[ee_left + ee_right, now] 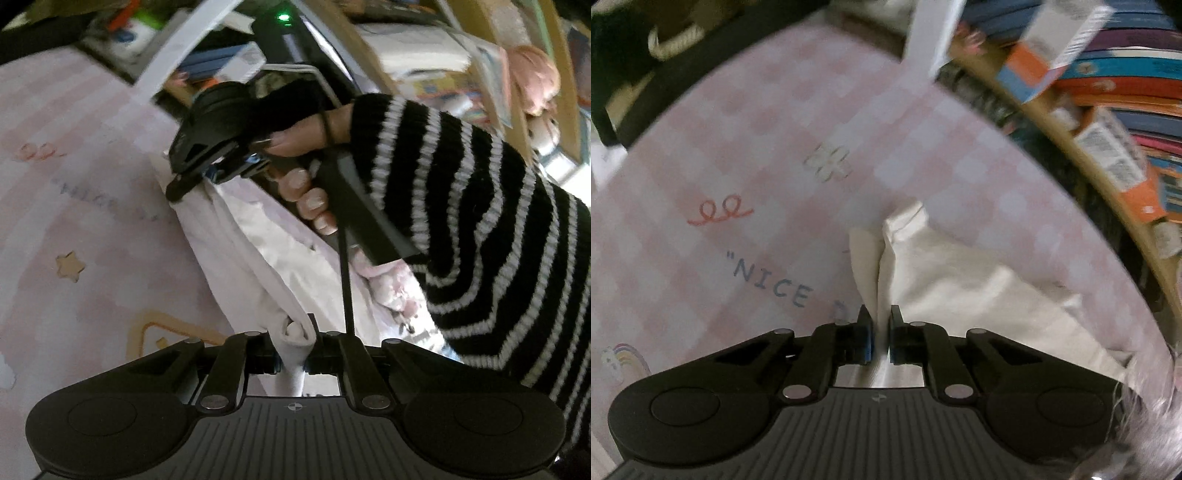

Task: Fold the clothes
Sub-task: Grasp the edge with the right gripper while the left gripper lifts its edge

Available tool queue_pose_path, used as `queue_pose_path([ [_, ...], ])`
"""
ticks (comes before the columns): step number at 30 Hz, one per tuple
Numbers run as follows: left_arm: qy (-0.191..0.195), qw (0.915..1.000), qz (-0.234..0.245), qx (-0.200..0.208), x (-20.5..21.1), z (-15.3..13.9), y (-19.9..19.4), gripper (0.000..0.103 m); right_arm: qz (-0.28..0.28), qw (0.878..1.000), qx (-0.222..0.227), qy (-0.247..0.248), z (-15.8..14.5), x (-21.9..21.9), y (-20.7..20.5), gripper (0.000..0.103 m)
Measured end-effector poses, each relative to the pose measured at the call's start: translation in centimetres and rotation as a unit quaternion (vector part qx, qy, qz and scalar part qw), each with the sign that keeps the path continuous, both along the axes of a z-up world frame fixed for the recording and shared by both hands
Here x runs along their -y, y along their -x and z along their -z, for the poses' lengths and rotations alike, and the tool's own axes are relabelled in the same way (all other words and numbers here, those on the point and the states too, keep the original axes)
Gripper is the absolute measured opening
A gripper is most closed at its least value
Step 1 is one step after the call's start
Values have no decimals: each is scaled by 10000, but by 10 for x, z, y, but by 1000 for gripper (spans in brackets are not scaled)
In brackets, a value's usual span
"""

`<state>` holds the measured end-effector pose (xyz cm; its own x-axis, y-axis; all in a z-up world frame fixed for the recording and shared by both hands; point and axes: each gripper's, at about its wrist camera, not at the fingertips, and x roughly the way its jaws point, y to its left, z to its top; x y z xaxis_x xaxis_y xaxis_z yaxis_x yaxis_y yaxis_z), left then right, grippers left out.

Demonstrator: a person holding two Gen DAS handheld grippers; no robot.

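Pink checked cloth (746, 122) printed with stars, squiggles and the word "NICE" covers the surface under everything. On it lies a white garment (964, 295), bunched into folds and partly lifted; in the left wrist view it (243, 258) stretches as a twisted band between both tools. The left tongs (293, 354) are closed on a gathered corner of the garment, fabric squeezed between the pads. The right tongs (880, 338) are likewise clamped on a pinched ridge of the fabric, seen from the left as a black tool (207, 162) biting the far end of the band. A hand (306, 173) in a black and white striped sleeve (472, 221) grips that tool's handle, just above the fabric. Beyond the surface's edge stand crowded wooden shelves (1100, 192) of books and boxes (1115, 158), close to the garment's right side. A dark basket with a rope handle (676, 40) sits at the far left. Everything is somewhat blurred.
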<state>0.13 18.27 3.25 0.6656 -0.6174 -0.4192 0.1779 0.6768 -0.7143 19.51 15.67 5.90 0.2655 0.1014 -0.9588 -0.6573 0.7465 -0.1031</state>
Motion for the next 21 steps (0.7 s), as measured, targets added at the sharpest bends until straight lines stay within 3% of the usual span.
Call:
queue_pose_path([
  [5, -178, 9977, 579, 315, 30, -20, -14, 9, 256, 9986, 284, -361, -39, 58, -6, 7],
  [12, -319, 9889, 1303, 635, 91, -44, -29, 9, 891, 9919, 634, -649, -70, 162, -10, 7],
  [21, -538, 9839, 1636, 487, 189, -48, -38, 9, 1298, 9794, 940, -1225, -82, 295, -8, 7],
])
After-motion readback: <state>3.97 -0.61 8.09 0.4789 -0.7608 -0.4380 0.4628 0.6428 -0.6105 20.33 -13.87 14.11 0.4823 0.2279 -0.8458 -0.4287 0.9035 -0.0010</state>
